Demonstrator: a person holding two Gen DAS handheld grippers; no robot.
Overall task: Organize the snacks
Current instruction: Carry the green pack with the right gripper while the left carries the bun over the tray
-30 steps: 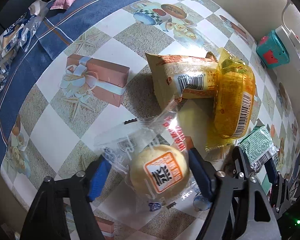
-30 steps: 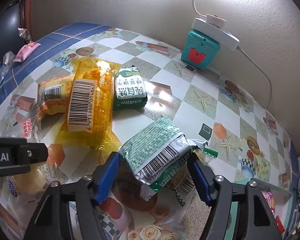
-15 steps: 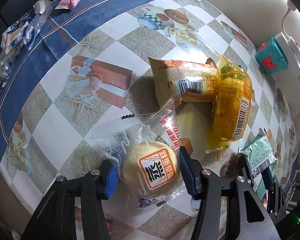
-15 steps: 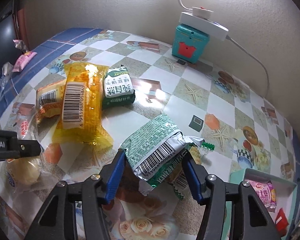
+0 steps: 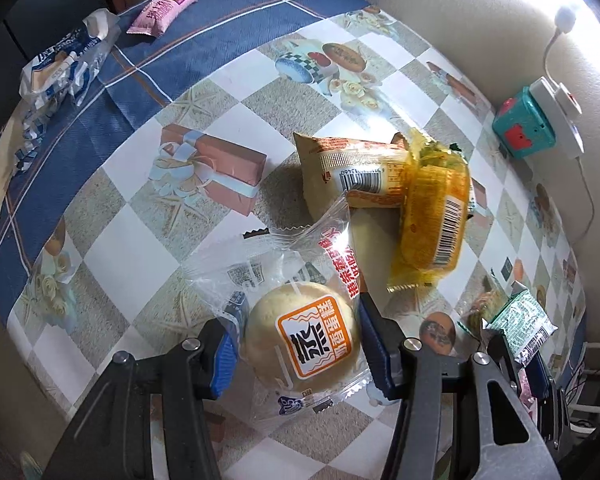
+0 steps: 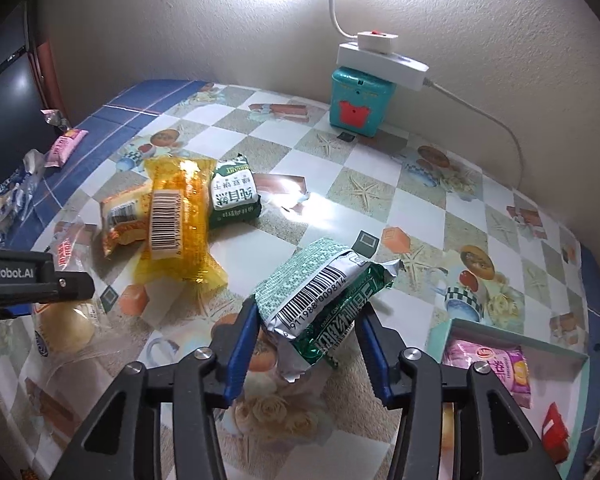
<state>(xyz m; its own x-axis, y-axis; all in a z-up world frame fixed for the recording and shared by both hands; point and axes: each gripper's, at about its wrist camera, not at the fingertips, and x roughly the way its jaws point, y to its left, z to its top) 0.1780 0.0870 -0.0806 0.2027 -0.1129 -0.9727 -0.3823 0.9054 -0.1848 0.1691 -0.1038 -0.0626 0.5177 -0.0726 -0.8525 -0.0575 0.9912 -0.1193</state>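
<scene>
My left gripper is shut on a round bun in a clear wrapper and holds it above the table. My right gripper is shut on a green snack packet with a barcode, lifted off the table. A yellow packet lies over an orange packet, with a green and white packet beside them. A teal tray at the lower right holds a pink snack.
A teal box with a white power strip and lamp stands by the wall. A pink snack and a blue and white wrapper lie on the far blue part of the tablecloth.
Both grippers have closed on their packets and lifted them up off the table. The teal tray has come into the right wrist view.
</scene>
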